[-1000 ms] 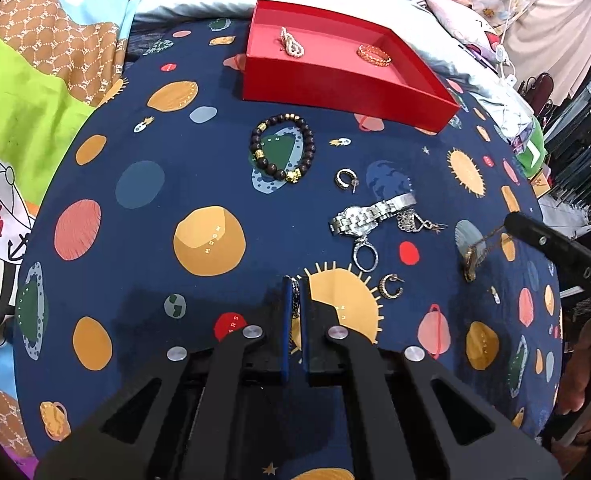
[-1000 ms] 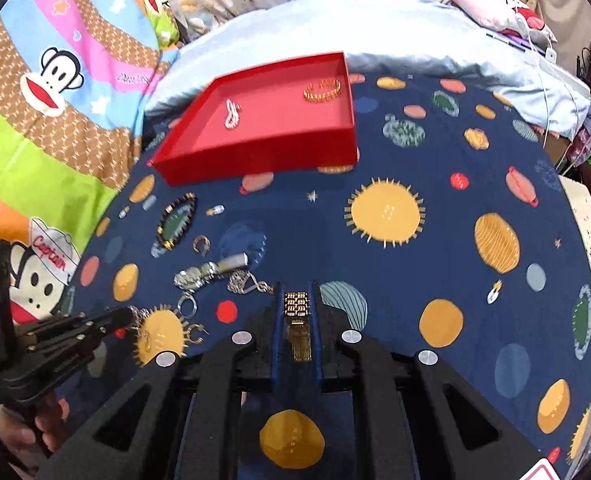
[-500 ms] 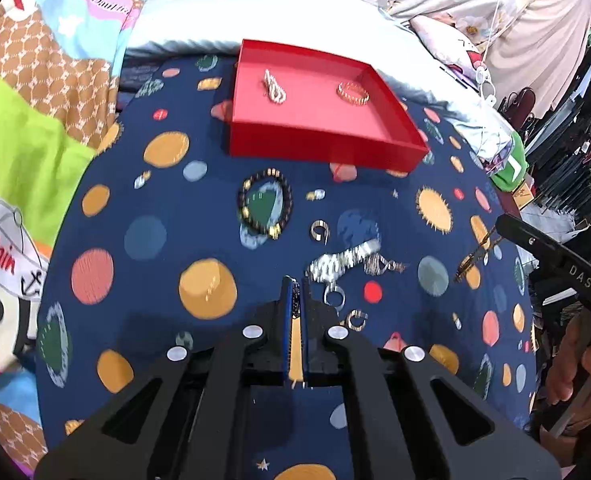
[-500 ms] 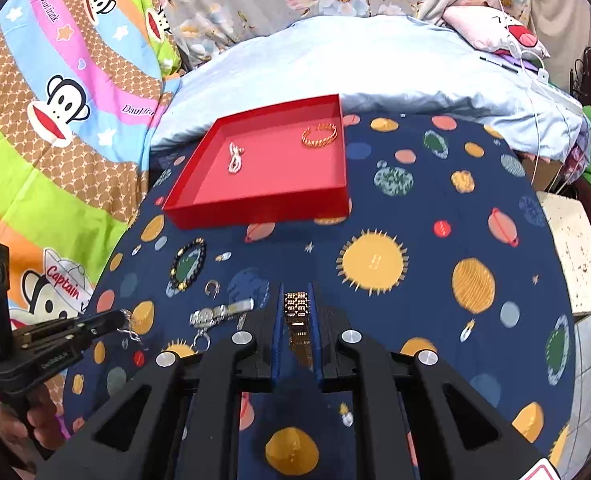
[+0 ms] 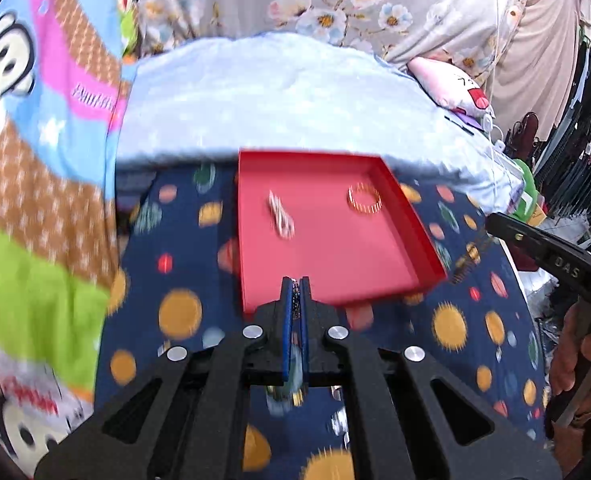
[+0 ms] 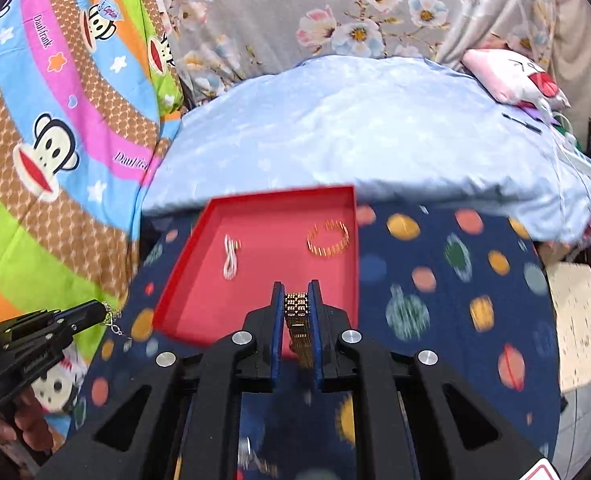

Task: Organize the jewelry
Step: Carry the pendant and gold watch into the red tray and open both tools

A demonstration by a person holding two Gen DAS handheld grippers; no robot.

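In the red tray (image 6: 255, 300), two bracelets lie before tongs pinching a gold watchband (image 6: 297, 312) and a thin chain (image 5: 295, 300).

I'm looking into a home bedroom: a pale blue quilted duvet (image 6: 375, 128) across the frame's middle, a grey floral curtain (image 6: 335, 12) along the top, a cartoon-monkey striped bedsheet (image 6: 55, 120) at left, a pink plush pillow (image 6: 511, 76) upper right.
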